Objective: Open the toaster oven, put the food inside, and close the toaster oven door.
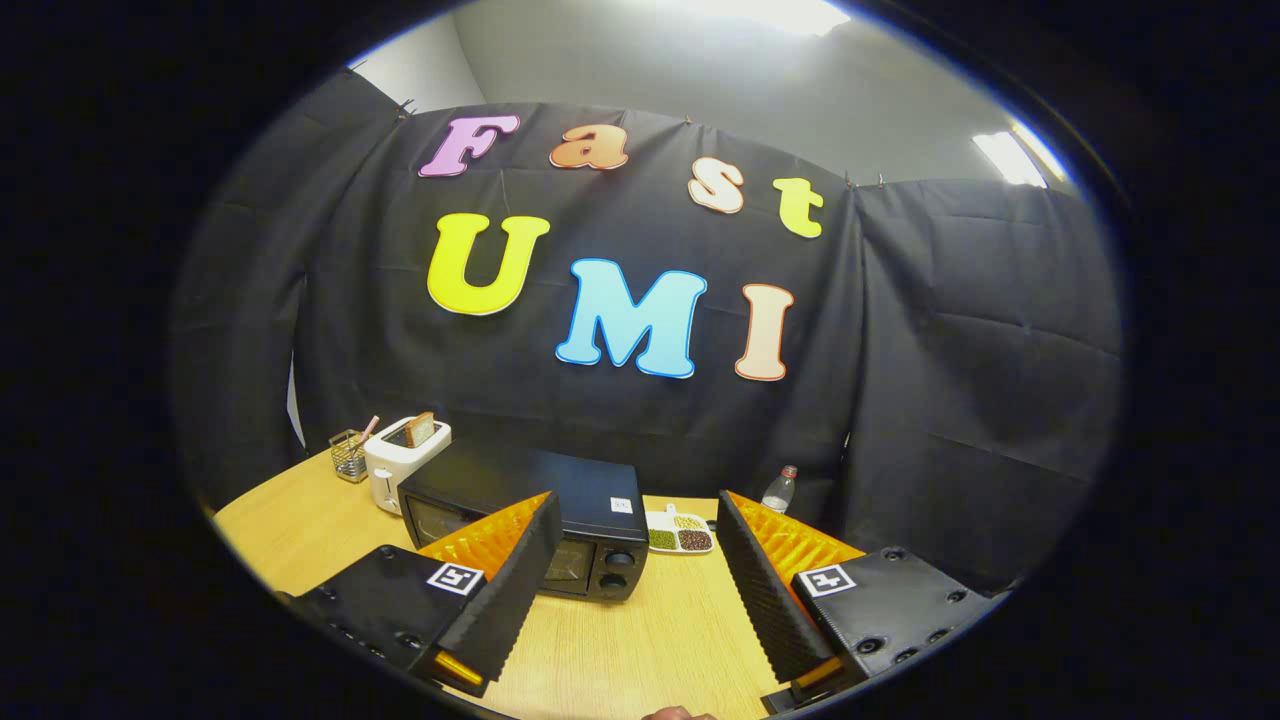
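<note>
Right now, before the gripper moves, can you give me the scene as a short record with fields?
surface: light wooden table
main appliance: black toaster oven, door closed, just beyond the fingers
behind it: white pop-up toaster holding a bread slice; wire mesh holder beside it
beside oven: white divided dish with beans or grains; clear plastic bottle behind it
gripper: open, holding nothing, above the table
</note>
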Demonstrator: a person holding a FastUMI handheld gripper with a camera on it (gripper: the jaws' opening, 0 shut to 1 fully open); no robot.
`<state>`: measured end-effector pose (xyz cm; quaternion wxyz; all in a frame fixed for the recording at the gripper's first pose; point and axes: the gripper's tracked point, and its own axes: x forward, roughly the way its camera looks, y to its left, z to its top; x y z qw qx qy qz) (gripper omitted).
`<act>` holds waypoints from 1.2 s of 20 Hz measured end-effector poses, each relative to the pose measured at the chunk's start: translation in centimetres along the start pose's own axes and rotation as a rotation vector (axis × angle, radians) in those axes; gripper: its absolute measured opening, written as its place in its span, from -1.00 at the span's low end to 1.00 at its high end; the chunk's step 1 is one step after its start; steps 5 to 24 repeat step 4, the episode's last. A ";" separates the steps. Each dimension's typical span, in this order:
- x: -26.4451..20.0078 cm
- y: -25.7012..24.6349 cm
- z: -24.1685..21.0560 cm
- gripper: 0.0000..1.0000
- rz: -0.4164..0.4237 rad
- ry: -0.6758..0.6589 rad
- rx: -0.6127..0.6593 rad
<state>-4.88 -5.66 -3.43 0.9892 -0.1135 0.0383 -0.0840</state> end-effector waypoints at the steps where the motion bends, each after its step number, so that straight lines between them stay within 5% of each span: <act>1: -0.5 -0.3 -0.1 0.96 0.004 0.003 0.004; 24: -1.7 -1.4 -0.9 0.96 0.001 0.012 0.009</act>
